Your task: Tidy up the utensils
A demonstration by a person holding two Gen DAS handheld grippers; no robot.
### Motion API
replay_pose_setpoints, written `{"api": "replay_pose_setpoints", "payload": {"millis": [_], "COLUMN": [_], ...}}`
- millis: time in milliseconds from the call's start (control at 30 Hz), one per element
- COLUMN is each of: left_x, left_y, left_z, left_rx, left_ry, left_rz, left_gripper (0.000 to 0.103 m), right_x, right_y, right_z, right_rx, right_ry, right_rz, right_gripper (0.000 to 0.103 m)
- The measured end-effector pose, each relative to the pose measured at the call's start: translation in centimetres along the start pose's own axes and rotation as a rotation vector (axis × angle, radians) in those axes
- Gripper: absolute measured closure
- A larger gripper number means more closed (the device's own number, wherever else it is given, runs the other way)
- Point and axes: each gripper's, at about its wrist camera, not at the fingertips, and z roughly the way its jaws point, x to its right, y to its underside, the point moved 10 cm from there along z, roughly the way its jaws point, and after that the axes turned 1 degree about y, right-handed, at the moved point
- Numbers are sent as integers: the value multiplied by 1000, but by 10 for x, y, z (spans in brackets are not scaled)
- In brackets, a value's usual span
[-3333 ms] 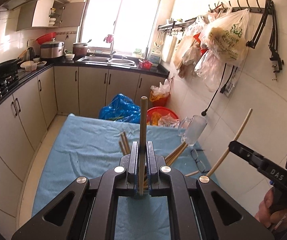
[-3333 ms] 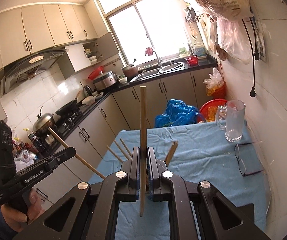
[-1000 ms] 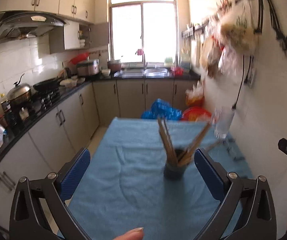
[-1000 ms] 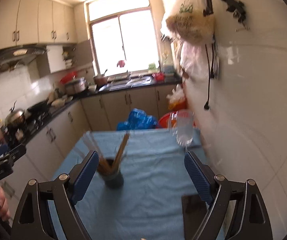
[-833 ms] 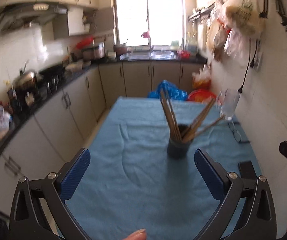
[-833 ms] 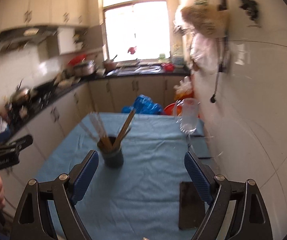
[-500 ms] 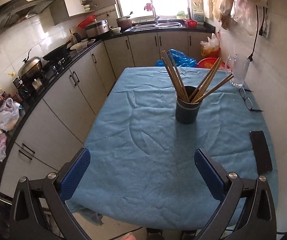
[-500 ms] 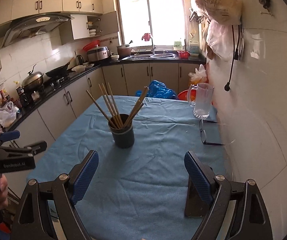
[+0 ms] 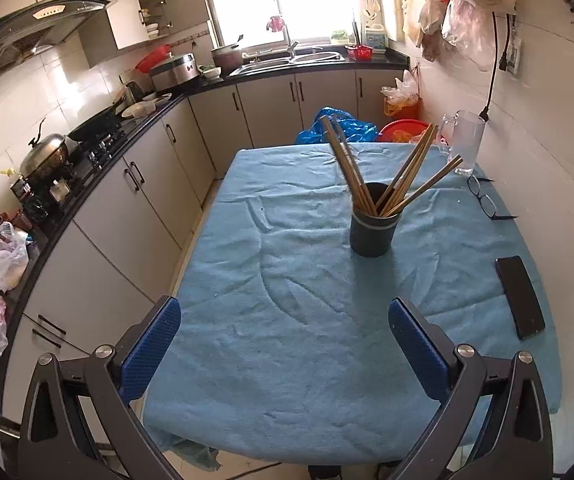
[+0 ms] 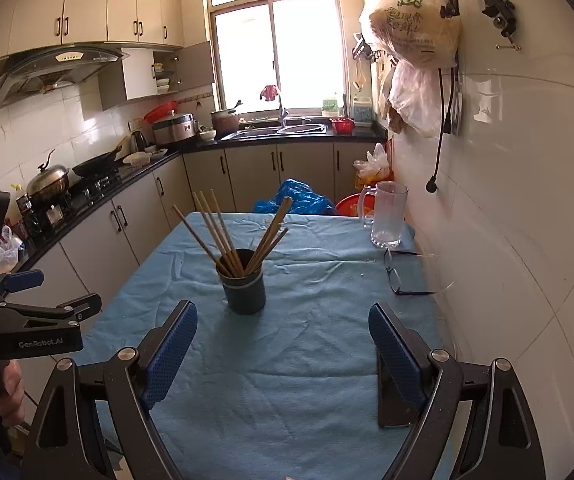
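A dark round holder (image 9: 372, 234) stands upright near the middle of the blue-clothed table (image 9: 287, 320). Several wooden chopsticks (image 9: 399, 172) lean out of it. It also shows in the right wrist view (image 10: 244, 290) with the chopsticks (image 10: 223, 234). My left gripper (image 9: 285, 342) is open and empty, high above the table's near edge. My right gripper (image 10: 283, 346) is open and empty, near the table's front. The left gripper also shows at the left edge of the right wrist view (image 10: 61, 312).
A black phone (image 9: 520, 297) lies at the table's right side. Glasses (image 9: 485, 199) and a glass mug (image 9: 465, 142) sit at the far right by the tiled wall. Kitchen cabinets and counter (image 9: 99, 168) run along the left. Blue bag (image 9: 341, 128) lies beyond the table.
Both grippers, earlier shut on one chopstick each, are open and empty. They have pulled back and up from the holder, which now holds the chopsticks.
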Motion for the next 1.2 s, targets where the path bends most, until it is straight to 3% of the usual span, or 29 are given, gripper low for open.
{"api": "replay_pose_setpoints", "payload": {"millis": [533, 1200], "left_x": [-35, -47], "left_y": [-1, 0], "left_z": [12, 27], "left_rx": [15, -10], "left_ry": [11, 18], "left_rz": [6, 6], "left_gripper": [0, 0], "right_x": [-43, -58], "right_y": [-2, -4], "right_z": [2, 14], "right_rx": [7, -15], "right_ry": [41, 52], "right_rz": [-16, -27], "right_gripper": [12, 12]}}
